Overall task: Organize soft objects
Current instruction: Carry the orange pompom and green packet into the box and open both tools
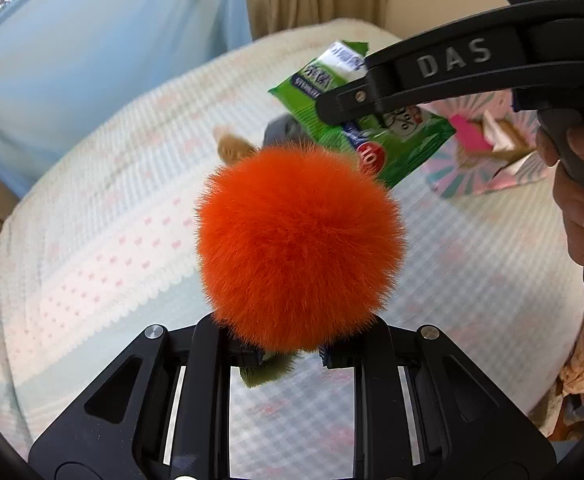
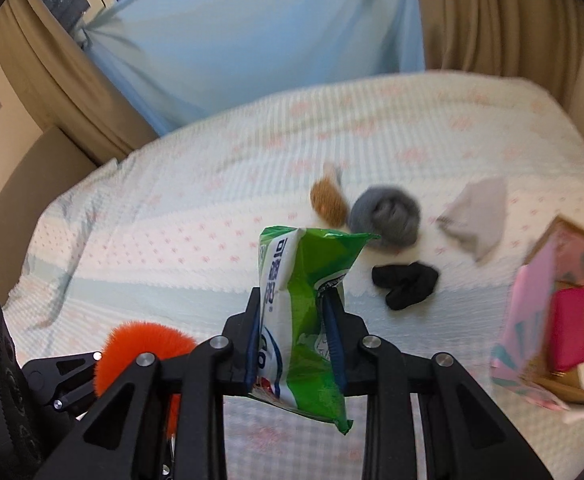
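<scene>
Your left gripper (image 1: pixel 290 354) is clamped on the orange pompom (image 1: pixel 300 248), your right gripper (image 2: pixel 296 336) on the green packet (image 2: pixel 304 320), both above the bed (image 2: pixel 172 208). Beyond the packet lie socks (image 2: pixel 404 284); blue sheet (image 2: pixel 252 40) and curtains (image 2: pixel 492 12) stand behind the bed.

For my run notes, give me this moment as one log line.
left gripper: shut on orange pompom | right gripper: shut on green packet | both held above bed | box: at right
</scene>
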Tool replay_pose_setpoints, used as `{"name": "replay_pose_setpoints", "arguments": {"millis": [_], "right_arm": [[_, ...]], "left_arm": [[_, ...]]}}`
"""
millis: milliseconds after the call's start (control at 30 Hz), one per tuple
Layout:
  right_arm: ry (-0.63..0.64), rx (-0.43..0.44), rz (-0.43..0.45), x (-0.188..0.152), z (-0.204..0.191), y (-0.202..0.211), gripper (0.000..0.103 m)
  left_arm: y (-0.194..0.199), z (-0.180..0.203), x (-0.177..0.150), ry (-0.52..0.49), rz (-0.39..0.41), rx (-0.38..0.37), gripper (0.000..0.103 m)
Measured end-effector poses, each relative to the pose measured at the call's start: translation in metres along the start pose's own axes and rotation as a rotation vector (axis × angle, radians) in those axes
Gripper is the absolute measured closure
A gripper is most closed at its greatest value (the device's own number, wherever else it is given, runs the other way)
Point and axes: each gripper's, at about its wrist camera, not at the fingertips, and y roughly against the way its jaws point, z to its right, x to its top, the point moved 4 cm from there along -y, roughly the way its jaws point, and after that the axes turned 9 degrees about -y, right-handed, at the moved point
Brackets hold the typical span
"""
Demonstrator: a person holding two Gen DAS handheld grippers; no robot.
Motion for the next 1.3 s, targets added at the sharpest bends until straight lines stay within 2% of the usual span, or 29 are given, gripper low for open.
{"name": "replay_pose_setpoints", "arguments": {"millis": [267, 433, 633, 800, 967, 1133, 1300], "right_arm": [[-0.043, -0.047, 0.124, 0.027, 0.011, 0.1, 0.077], [-0.095, -0.086, 0.184, 0.034, 0.047, 0.157, 0.077], [-0.143, -0.146, 0.201, 0.034, 0.11, 0.214, 0.077], [-0.179, -0.197, 0.175, 0.031, 0.178, 0.241, 0.077], [-0.245, -0.227, 0.133, 0.031, 0.244, 0.244, 0.077], [-0.275, -0.251, 0.066, 0.032, 0.301, 0.227, 0.077], [-0.294, -0.255, -0.013, 0.027, 0.346, 0.199, 0.077]], "left_arm": [[0.061, 0.014, 0.068, -0.032, 0.093, -0.01, 0.086], [0.077, 0.036, 0.111, -0.044, 0.117, -0.029, 0.086], [0.077, 0.079, 0.17, -0.015, 0.104, -0.056, 0.086], [0.055, 0.127, 0.218, 0.004, 0.075, -0.092, 0.086], [0.014, 0.175, 0.256, 0.02, 0.019, -0.134, 0.086], [-0.045, 0.213, 0.275, 0.022, -0.063, -0.165, 0.086], [-0.1, 0.245, 0.28, 0.025, -0.154, -0.192, 0.086]]}}
